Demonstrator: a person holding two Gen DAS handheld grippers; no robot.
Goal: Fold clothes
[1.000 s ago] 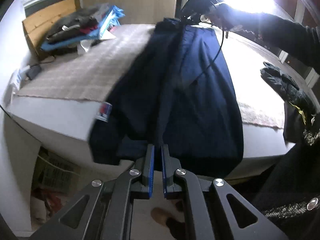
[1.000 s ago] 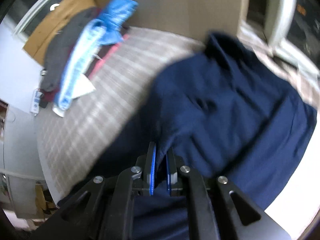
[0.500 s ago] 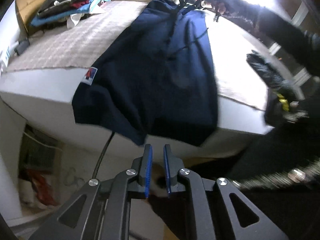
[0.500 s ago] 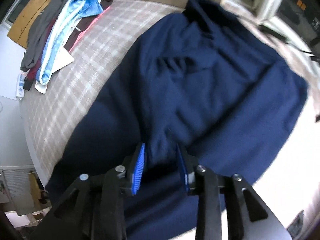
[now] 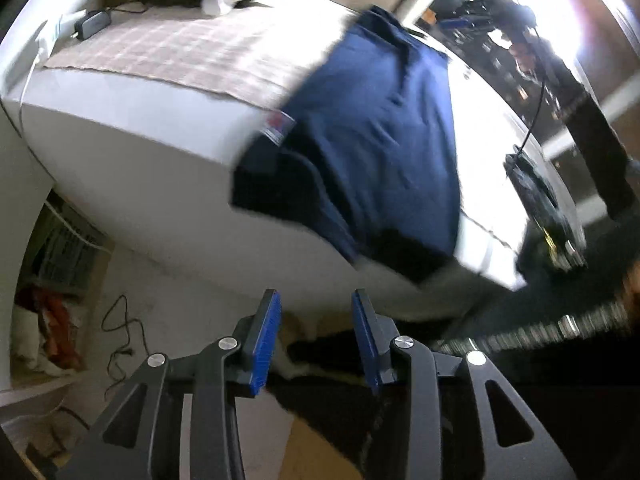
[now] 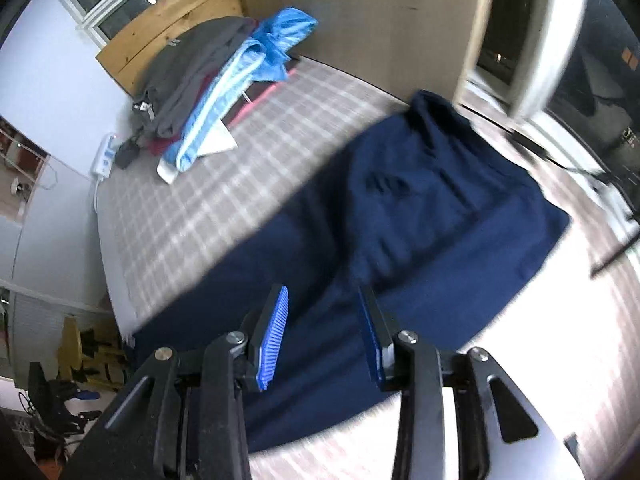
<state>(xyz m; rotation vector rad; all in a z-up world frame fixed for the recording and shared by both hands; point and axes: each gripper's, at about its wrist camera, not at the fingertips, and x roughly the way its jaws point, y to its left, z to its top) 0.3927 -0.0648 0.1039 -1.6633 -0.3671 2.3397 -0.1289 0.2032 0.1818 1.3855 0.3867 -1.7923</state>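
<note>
A navy blue garment lies spread on the bed, its lower end hanging over the mattress edge, with a small red and white label at one side. My left gripper hangs off the bed's foot, below the garment's hem; its jaws are opening and nothing is between them. My right gripper hovers above the middle of the garment, jaws apart, with no cloth pinched between the blue pads.
A heap of clothes, grey, red and light blue, sits by the wooden headboard. The checked bedcover shows beside the garment. A dark bag lies at the bed's right side. Cables and a basket lie on the floor.
Both grippers let go of the navy garment and opened. The left one drew back off the bed's foot and swung left; the right one rose above the cloth.
</note>
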